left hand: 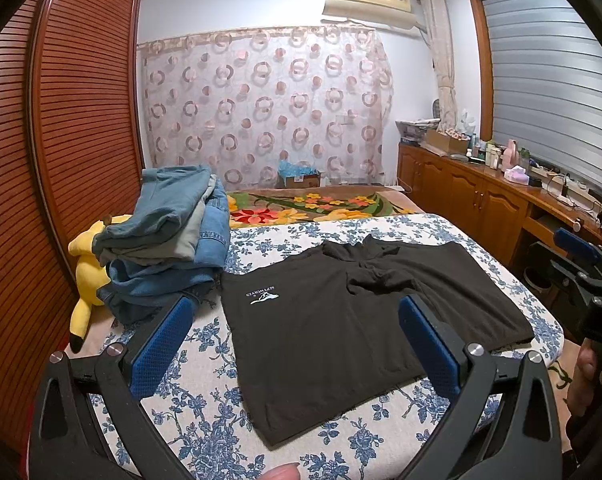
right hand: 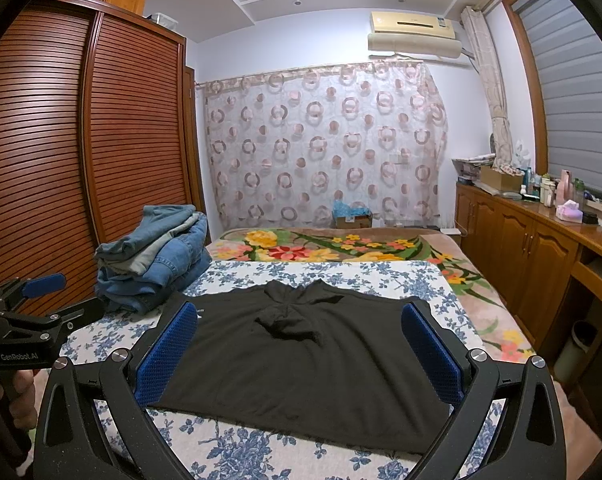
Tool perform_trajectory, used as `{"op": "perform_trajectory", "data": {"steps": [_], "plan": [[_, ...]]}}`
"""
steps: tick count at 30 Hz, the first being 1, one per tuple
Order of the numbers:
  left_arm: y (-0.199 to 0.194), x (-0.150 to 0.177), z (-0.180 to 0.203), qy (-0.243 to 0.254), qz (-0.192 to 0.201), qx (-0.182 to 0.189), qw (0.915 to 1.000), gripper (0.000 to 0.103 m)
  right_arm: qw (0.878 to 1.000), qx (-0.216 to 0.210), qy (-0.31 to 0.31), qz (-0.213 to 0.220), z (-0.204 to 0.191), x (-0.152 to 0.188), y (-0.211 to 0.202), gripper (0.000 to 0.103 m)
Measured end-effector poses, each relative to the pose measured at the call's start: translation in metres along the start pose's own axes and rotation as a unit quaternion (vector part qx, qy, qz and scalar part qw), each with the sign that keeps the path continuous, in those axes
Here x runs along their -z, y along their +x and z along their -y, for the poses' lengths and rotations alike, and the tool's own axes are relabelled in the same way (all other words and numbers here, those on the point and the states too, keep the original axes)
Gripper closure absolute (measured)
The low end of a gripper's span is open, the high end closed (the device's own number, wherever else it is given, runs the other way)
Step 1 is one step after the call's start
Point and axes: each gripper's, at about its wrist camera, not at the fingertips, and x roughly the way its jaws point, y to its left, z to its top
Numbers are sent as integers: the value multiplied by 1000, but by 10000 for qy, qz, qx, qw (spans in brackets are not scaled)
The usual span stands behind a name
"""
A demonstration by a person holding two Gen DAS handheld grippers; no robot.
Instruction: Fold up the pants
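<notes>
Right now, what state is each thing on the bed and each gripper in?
black pants: spread flat, waist bunched, not yet folded
denim pile: stacked beside the pants
yellow plush toy: partly under the pile
left gripper: open, empty, above the pants
right gripper: open, empty, above the pants

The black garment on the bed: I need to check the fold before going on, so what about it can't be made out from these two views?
- Black garment: its left and right ends sit behind the right gripper fingers in the right wrist view.
- Logo: lettering too small to read surely, left wrist view.
- Whether it is pants: the bunched middle hides the shape in both views.
- Jeans pile: the count is unclear.
</notes>
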Motion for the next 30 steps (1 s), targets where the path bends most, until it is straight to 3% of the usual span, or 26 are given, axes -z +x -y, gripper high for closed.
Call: {"op": "perform_trajectory", "data": {"steps": [30], "plan": [[-2,0,4,5,-42,43,10000,0,10000,-5,10,27,-2,1,0,1]]}}
